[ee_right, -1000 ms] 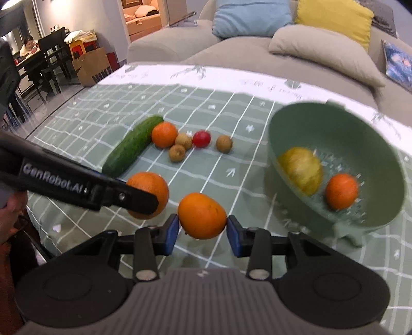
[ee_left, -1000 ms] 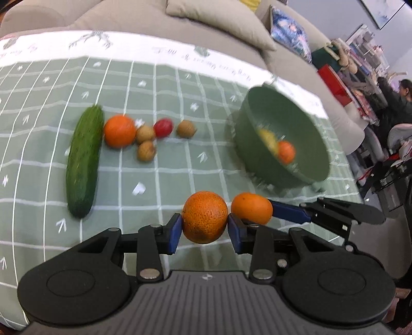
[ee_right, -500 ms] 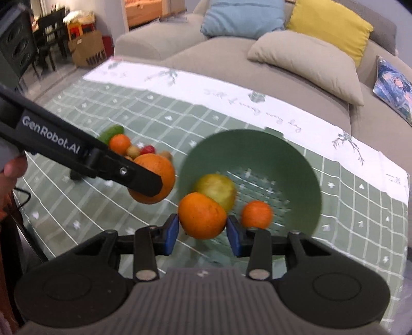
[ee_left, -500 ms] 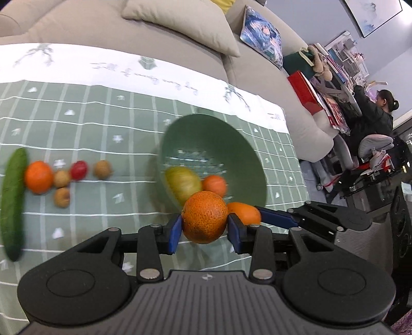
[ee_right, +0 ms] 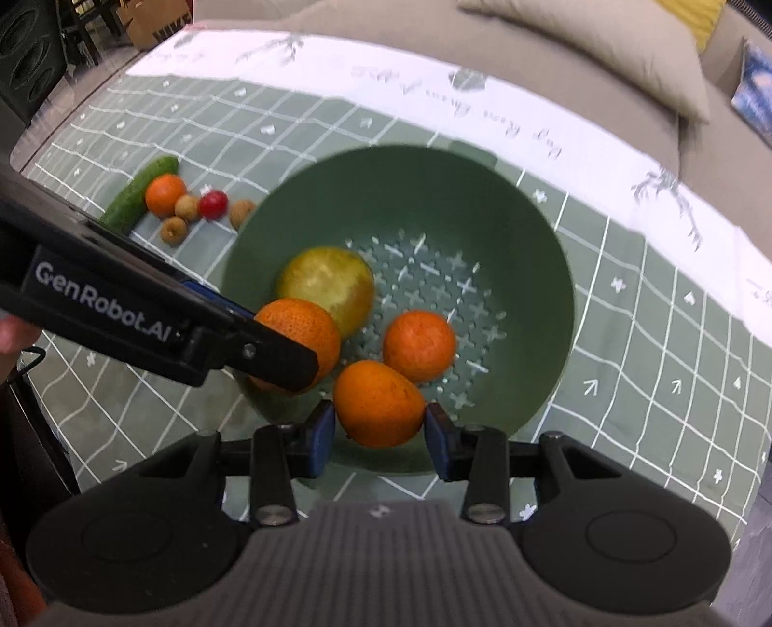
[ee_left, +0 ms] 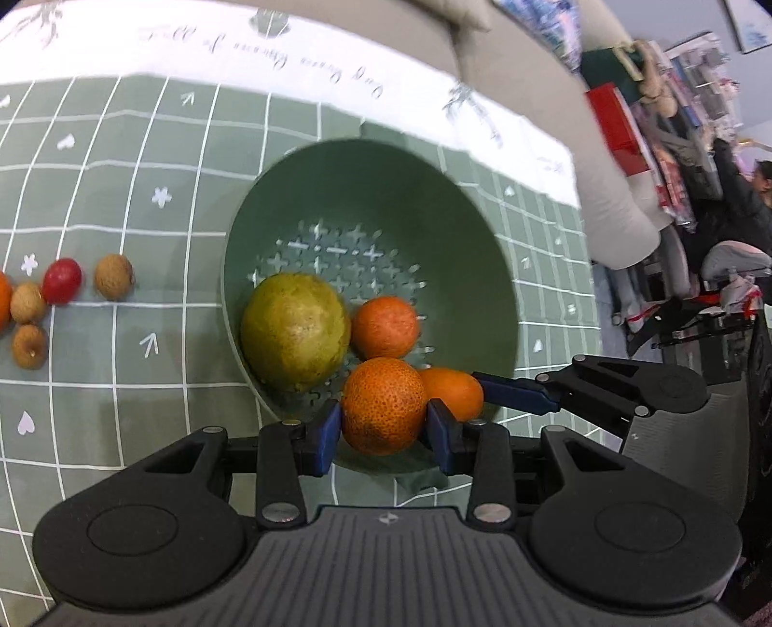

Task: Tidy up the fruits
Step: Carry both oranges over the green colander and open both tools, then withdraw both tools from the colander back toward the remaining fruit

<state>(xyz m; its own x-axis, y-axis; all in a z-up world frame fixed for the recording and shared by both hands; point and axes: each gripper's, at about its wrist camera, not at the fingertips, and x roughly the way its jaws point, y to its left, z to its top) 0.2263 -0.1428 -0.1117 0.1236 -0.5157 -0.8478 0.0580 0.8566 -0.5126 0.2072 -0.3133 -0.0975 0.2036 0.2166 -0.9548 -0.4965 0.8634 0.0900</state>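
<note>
My left gripper [ee_left: 384, 429] is shut on an orange [ee_left: 383, 405], held over the near rim of the green colander bowl [ee_left: 386, 193]. Just to its right, my right gripper [ee_right: 379, 431] is shut on a second orange [ee_right: 379, 402], also above the bowl's [ee_right: 530, 231] near side. Inside the bowl lie a yellow-green pear-like fruit [ee_left: 295, 330] and a small orange [ee_left: 384, 327]. In the right wrist view the left gripper's orange [ee_right: 301, 333] shows beside its black arm.
On the green checked tablecloth [ee_left: 144, 193] left of the bowl lie a red cherry tomato [ee_left: 61, 280], brown longans [ee_left: 114, 277], another orange [ee_right: 165, 194] and a cucumber [ee_right: 140, 193]. A beige sofa with cushions [ee_right: 603, 43] runs behind the table. A person [ee_left: 752, 193] sits at far right.
Both grippers, each still holding its orange, have moved right across the table from beside the cucumber and loose fruit to above the bowl, and tilted to look more steeply down.
</note>
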